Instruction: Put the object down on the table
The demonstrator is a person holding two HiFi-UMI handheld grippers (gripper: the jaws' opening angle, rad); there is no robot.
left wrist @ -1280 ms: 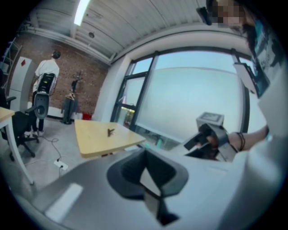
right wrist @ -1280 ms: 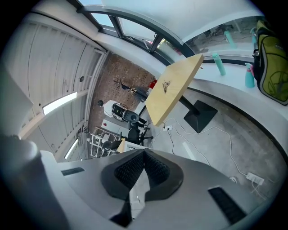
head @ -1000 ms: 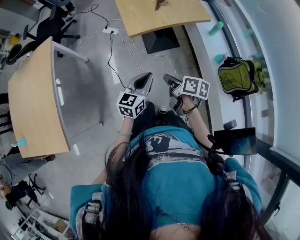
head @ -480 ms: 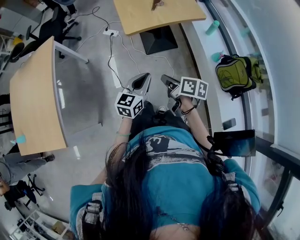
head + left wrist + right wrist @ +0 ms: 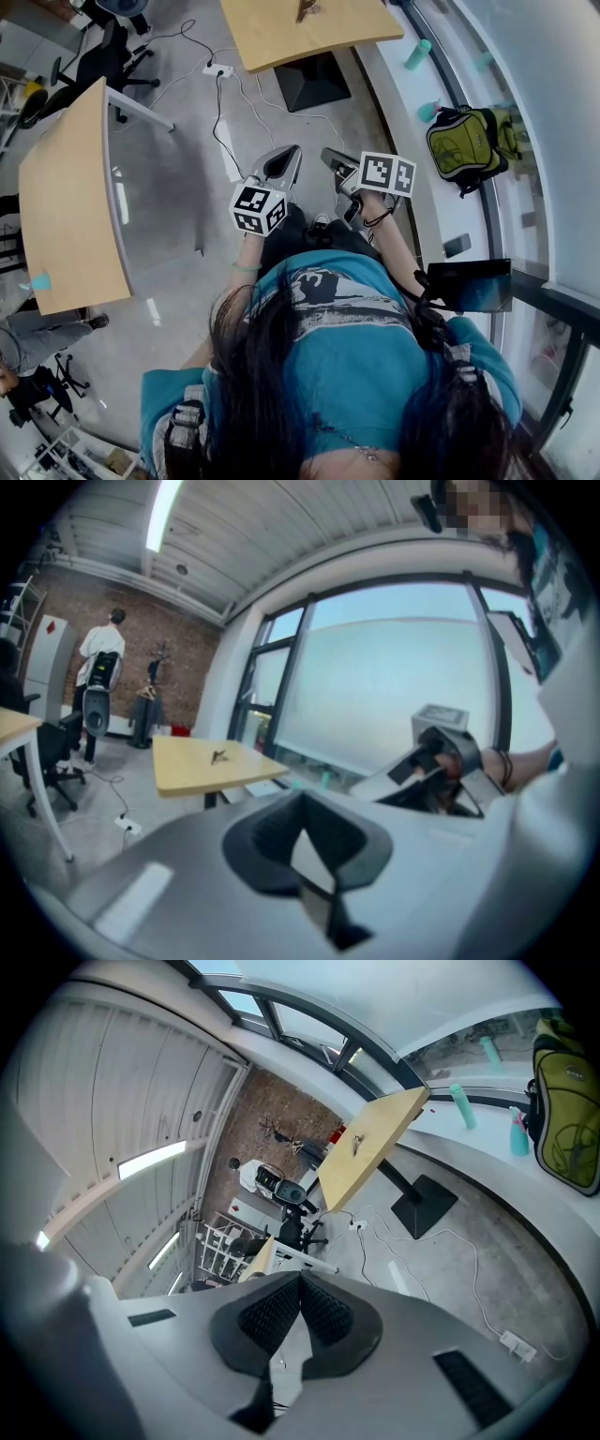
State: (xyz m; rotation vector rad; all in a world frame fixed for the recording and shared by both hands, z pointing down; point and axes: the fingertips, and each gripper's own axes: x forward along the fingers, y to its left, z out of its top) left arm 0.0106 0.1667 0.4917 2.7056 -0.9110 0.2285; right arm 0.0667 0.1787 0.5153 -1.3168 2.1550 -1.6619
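Observation:
I hold both grippers close to my chest, above the grey floor. In the head view the left gripper and the right gripper point forward side by side, each with its marker cube behind it. Both are shut with nothing between the pads, as the left gripper view and the right gripper view show. A small dark object lies on the far wooden table; the same object appears in both gripper views, well away from either gripper.
A second wooden table stands at the left. A green backpack and teal bottles sit on the window ledge at the right. Cables and a power strip lie on the floor ahead. A person stands far off.
The far table and the backpack have drifted slightly up and left in the head view. Both grippers stay shut and have hardly moved.

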